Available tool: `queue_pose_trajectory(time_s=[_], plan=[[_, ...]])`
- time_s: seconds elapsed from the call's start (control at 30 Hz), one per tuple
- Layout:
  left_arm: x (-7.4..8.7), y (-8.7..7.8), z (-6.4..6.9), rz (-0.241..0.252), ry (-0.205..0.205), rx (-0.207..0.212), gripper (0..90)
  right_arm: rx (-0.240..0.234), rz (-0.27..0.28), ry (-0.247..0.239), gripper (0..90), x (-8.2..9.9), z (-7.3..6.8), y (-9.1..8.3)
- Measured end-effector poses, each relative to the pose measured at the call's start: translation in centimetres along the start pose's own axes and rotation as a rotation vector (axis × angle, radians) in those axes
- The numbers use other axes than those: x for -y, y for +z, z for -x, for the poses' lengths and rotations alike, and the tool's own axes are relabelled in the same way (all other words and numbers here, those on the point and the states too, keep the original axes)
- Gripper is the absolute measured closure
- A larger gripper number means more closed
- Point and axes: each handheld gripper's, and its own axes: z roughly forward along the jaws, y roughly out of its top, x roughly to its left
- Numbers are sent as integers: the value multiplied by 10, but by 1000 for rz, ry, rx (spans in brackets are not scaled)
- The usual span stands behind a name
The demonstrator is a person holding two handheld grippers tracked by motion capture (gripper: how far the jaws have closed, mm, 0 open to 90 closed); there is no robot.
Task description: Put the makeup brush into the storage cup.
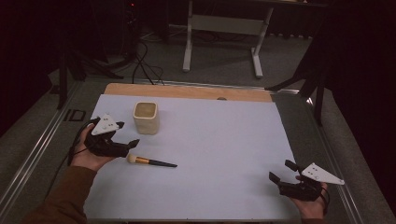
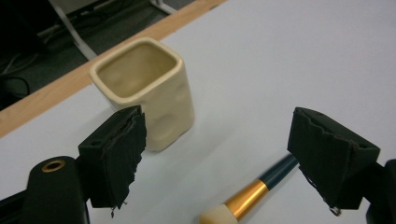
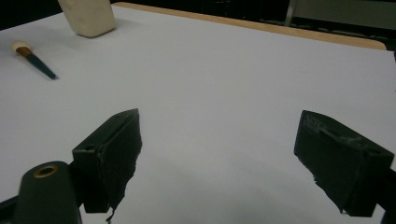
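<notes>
A cream square cup (image 1: 146, 117) (image 2: 148, 88) (image 3: 88, 17) stands upright at the table's left. In front of it lies a makeup brush (image 1: 151, 162) (image 2: 251, 193) (image 3: 33, 58) with a pale head, gold ferrule and dark handle. My left gripper (image 1: 127, 134) (image 2: 224, 154) is open just left of the brush head, with the brush and cup seen between its jaws and nothing held. My right gripper (image 1: 282, 170) (image 3: 219, 158) rests open near the front right corner, over bare mat.
The pale mat (image 1: 215, 140) covers a wooden table (image 1: 187, 91), whose edge shows at the back. A white desk frame (image 1: 222, 35) and cables (image 1: 144, 65) lie on the floor beyond. Dark stands flank both sides.
</notes>
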Motion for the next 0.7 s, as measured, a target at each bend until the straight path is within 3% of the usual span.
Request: queue_pose_trajectory(time_s=[0.33, 0.7], plan=[[2, 17, 0, -108, 29, 66, 219, -4, -6, 0, 143, 0, 0, 1], [2, 29, 7, -251, 105, 114, 238, -8, -9, 0, 142, 0, 0, 1]])
